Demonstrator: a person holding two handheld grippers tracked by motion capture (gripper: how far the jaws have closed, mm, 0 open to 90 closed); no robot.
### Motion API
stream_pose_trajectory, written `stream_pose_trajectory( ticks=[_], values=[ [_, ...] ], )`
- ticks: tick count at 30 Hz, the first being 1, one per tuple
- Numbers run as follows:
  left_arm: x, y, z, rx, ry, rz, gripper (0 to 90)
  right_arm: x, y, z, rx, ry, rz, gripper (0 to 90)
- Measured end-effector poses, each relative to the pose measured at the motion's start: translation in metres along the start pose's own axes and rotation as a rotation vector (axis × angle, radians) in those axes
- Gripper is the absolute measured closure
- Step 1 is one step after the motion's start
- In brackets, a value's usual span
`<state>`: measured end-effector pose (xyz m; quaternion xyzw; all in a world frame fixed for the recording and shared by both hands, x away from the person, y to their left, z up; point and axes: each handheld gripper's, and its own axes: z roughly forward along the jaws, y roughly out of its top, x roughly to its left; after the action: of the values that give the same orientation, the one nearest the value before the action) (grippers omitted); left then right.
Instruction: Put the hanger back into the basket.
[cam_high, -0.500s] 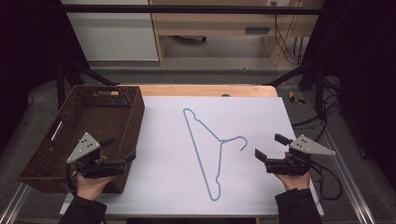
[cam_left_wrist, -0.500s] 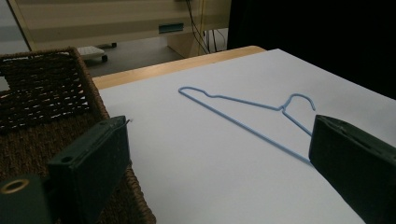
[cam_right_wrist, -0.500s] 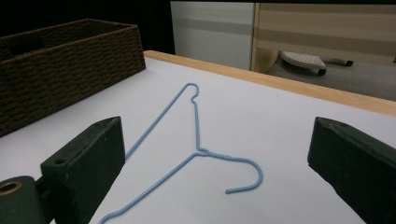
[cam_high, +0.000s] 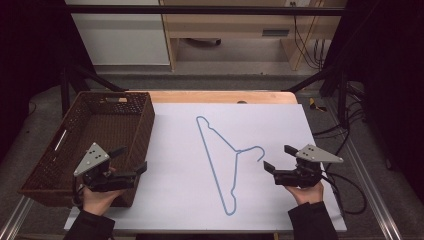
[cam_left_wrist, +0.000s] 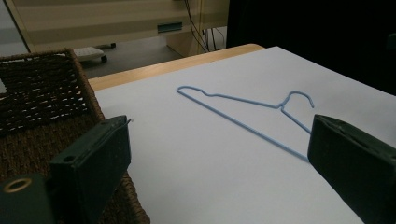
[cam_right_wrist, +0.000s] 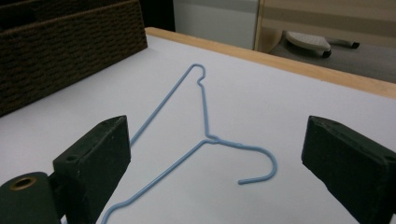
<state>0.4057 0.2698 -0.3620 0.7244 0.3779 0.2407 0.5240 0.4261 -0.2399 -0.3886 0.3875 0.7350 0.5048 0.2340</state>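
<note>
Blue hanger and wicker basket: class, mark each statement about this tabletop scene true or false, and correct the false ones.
1. The blue wire hanger lies flat on the white sheet. True.
2. The right gripper is clamped on the hanger's hook. False: its jaws stand open, apart from the hook.
3. The wicker basket sits at the table's left side. True.
4. The hanger lies inside the basket. False: it lies outside, on the sheet.
5. The left gripper has its jaws open with nothing between them. True.
</note>
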Motion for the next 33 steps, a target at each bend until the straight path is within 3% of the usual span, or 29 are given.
stream_pose_trajectory(
  ticks=[9,15,24,33],
  values=[
    [-0.005,0.001,0.003,0.007,-0.012,0.013,6.3,0.016,0.002,0.027,0.076,0.014,-0.031,11.2],
    [-0.008,0.000,0.006,0.014,-0.020,0.016,6.4,0.018,0.001,0.041,0.121,0.008,-0.037,13.2],
    [-0.013,0.000,0.007,0.017,-0.036,0.025,6.6,0.015,-0.002,0.056,0.167,-0.020,-0.044,16.2],
    [-0.019,0.000,0.011,0.031,-0.048,0.029,6.7,-0.003,-0.001,0.075,0.196,-0.052,-0.040,20.6]
  ],
)
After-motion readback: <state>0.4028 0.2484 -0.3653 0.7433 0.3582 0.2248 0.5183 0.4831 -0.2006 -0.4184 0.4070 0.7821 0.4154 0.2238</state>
